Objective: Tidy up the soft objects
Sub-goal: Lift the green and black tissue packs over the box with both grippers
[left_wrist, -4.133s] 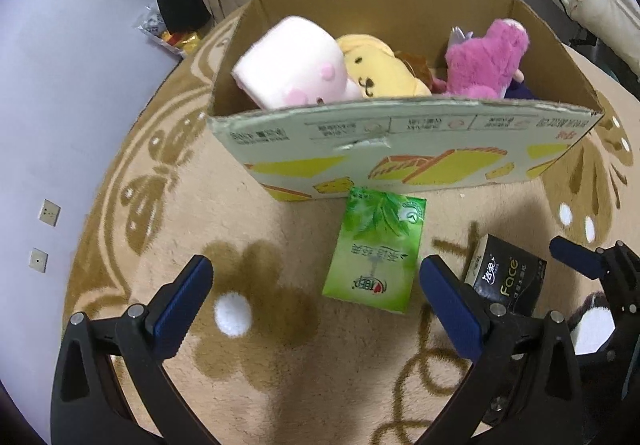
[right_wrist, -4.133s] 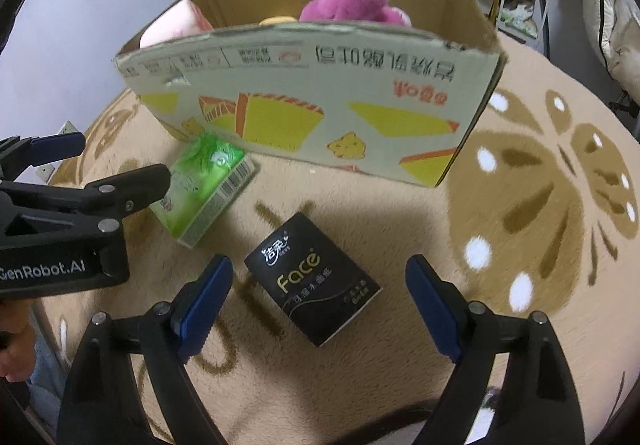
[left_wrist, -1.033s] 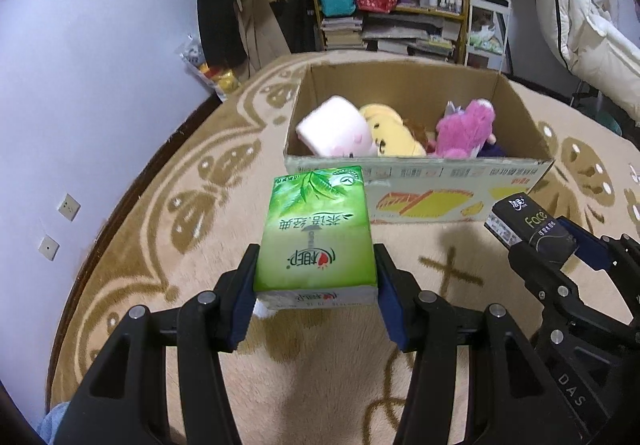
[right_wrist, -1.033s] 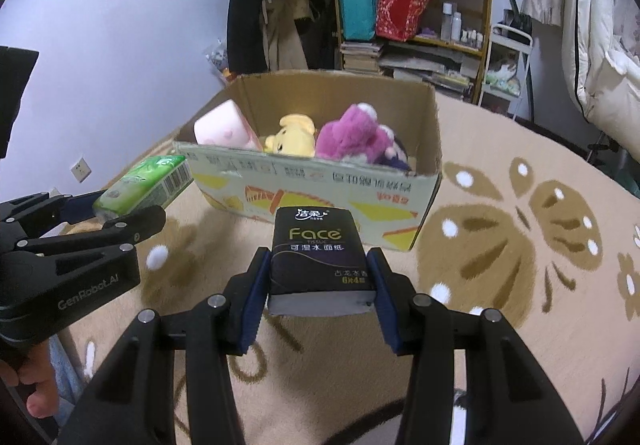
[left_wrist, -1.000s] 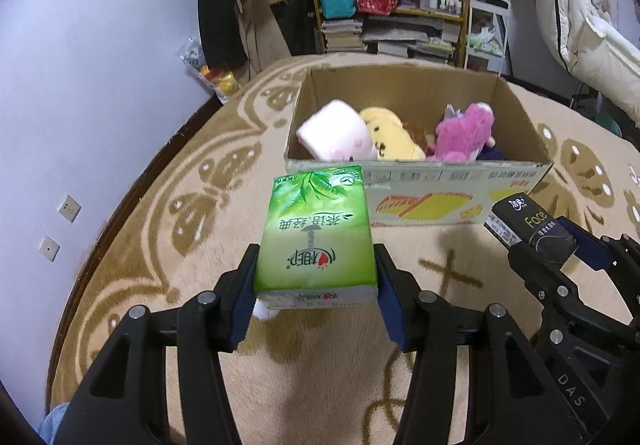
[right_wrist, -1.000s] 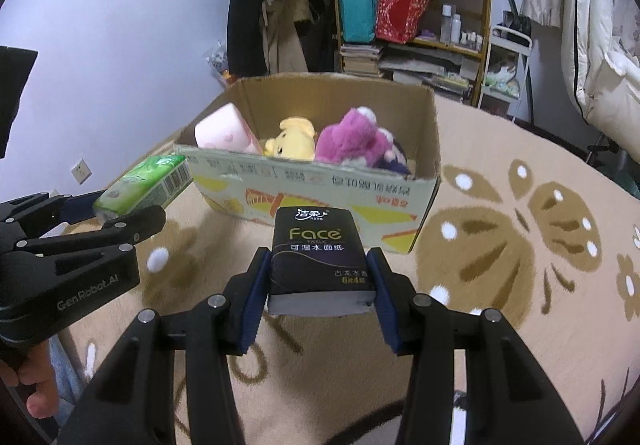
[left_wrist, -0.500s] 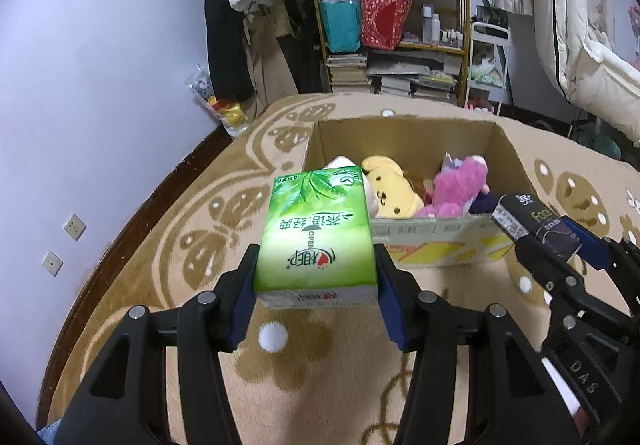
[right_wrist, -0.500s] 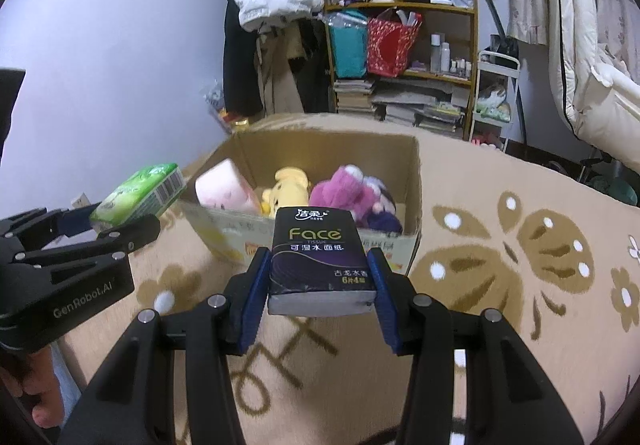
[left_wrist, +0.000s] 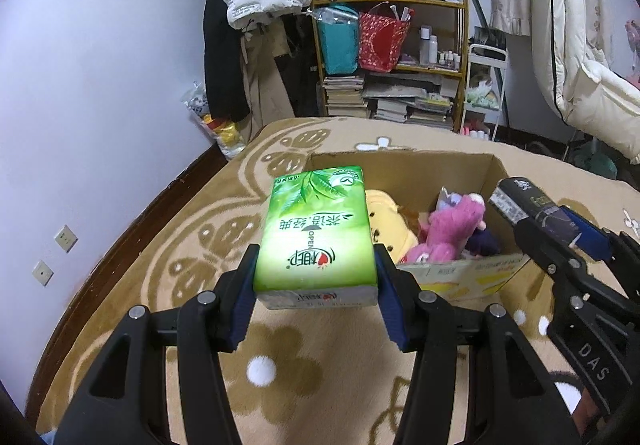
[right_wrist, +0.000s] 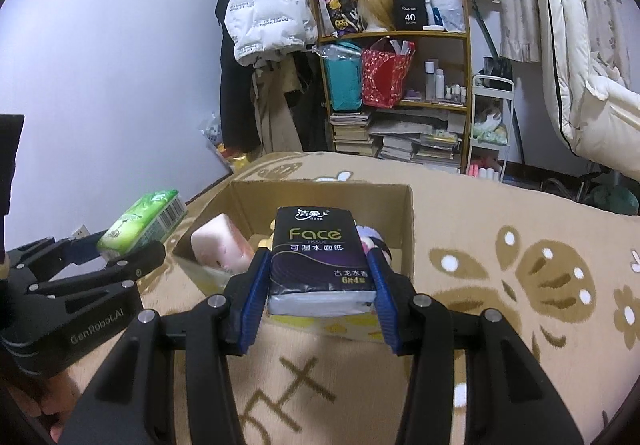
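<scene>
Behind the rug (left_wrist: 120, 325) a cluttered shelf (right_wrist: 394, 93) and hung coats line the wall. Ahead of you, an open cardboard box (right_wrist: 320, 197) holds a pink plush (left_wrist: 452, 233), a yellow one (left_wrist: 386, 221) and a pale pink roll (right_wrist: 220, 249). Your left gripper (left_wrist: 316, 301) is clamped on a green tissue pack (left_wrist: 316, 233), and your right gripper (right_wrist: 320, 301) on a black tissue pack (right_wrist: 316, 261), both raised before the box.
</scene>
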A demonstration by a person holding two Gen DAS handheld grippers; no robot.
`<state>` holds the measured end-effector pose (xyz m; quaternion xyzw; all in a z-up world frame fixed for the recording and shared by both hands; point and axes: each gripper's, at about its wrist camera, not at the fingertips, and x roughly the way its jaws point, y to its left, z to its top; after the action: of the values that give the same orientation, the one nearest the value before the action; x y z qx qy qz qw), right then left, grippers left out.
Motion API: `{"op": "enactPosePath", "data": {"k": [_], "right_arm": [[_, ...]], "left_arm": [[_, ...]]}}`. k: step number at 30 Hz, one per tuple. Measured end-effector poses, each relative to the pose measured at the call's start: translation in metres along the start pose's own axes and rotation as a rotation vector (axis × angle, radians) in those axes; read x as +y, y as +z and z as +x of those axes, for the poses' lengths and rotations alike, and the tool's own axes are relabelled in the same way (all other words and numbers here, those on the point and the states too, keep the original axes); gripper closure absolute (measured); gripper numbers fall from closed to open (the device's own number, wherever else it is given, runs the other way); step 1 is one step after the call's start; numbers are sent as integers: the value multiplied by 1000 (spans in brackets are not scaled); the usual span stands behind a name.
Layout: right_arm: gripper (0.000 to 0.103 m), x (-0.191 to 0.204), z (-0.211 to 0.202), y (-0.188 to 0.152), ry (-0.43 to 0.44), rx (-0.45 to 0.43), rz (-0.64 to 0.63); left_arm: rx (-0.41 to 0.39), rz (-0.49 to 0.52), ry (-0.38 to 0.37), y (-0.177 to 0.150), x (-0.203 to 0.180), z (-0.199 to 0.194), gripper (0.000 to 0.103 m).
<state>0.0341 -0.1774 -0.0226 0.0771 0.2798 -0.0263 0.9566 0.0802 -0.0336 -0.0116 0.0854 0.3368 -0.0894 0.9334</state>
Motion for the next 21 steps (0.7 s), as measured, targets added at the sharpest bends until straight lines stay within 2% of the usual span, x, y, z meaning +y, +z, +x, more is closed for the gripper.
{"op": "enactPosePath", "data": {"k": [14,21], "right_arm": [[52,-7,33,8,-8,20,7],[52,-20,47,8,-17,28,39]], "left_arm": [[-8,-21,-45,16,-14,31,51],[-1,7,-57,22,-26,47,50]]}}
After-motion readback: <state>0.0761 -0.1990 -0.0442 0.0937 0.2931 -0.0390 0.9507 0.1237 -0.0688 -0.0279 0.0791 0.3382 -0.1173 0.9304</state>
